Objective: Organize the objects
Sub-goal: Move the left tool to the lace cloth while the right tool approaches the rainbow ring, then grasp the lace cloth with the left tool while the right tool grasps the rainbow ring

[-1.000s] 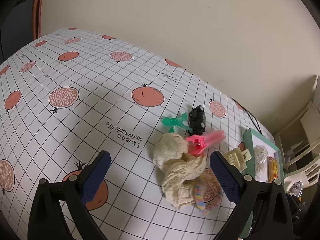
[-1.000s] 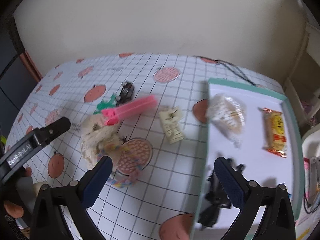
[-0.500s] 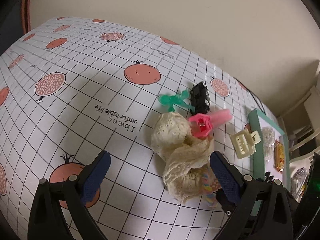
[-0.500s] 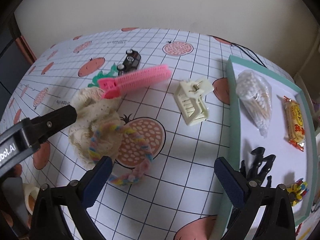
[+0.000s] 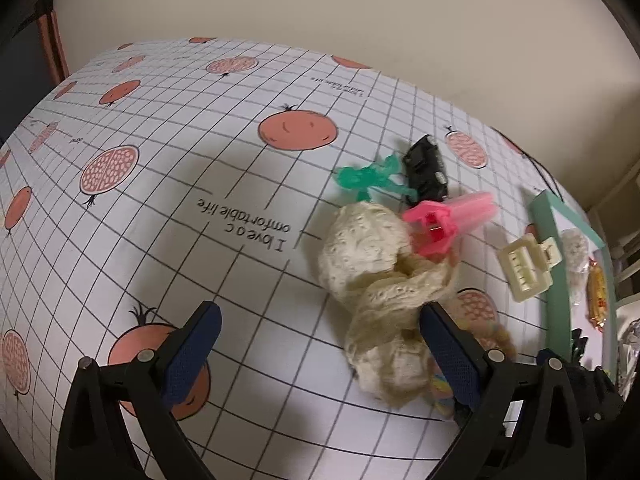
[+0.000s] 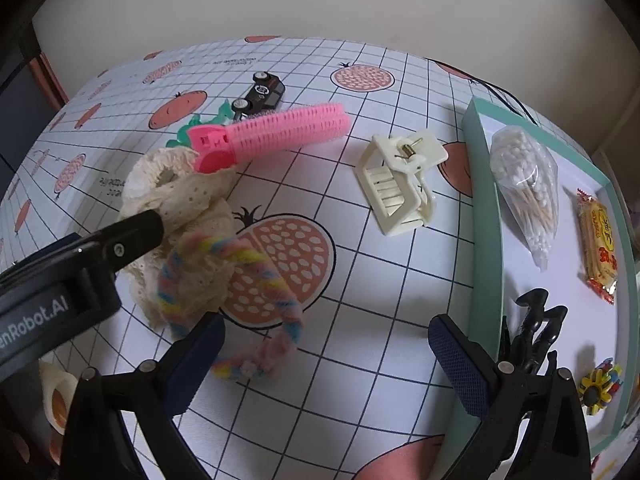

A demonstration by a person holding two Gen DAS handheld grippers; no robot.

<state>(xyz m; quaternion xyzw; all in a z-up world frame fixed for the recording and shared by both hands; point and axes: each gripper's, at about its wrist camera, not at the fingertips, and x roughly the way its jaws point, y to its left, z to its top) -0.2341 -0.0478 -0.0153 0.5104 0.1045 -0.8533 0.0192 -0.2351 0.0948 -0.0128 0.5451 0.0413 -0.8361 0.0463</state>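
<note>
Gridded oilcloth printed with pomegranates covered the table (image 6: pixel 400 300), with a plain cream wall behind it. Farthest left in the right wrist view, the left gripper (image 5: pixel 320 344) reached in with its jaws spread wide and nothing between them, one finger lying against the cream lace scrunchie (image 6: pixel 180 188). That scrunchie sat crumpled in a heap, and a pastel braided hair tie (image 6: pixel 236 276) was draped over its near side and trailed onto the cloth. Both looked soft, light and floppy; I judged that a pinch through a bunched fold would hold better than a grab at a loose edge, and that lifting one might drag the other along. A pink hair roller (image 6: pixel 276 132) rested with its clip end on the scrunchie, a green plastic piece (image 5: pixel 368 176) and a black toy car (image 6: pixel 260 94) just behind it. The roller seemed rigid and light, best taken across its barrel. Nearer the middle lay a cream claw clip (image 6: pixel 400 180), hard and smooth, likely to slip unless gripped across its flat body. The right gripper (image 6: pixel 324 360) hovered with fingers wide apart and empty. At right, the teal-rimmed tray (image 6: pixel 480 184) already held a bag of cotton swabs (image 6: pixel 524 184), a snack packet (image 6: pixel 598 240), a black clip (image 6: pixel 532 332) and a small colourful flower piece (image 6: pixel 600 388).
</note>
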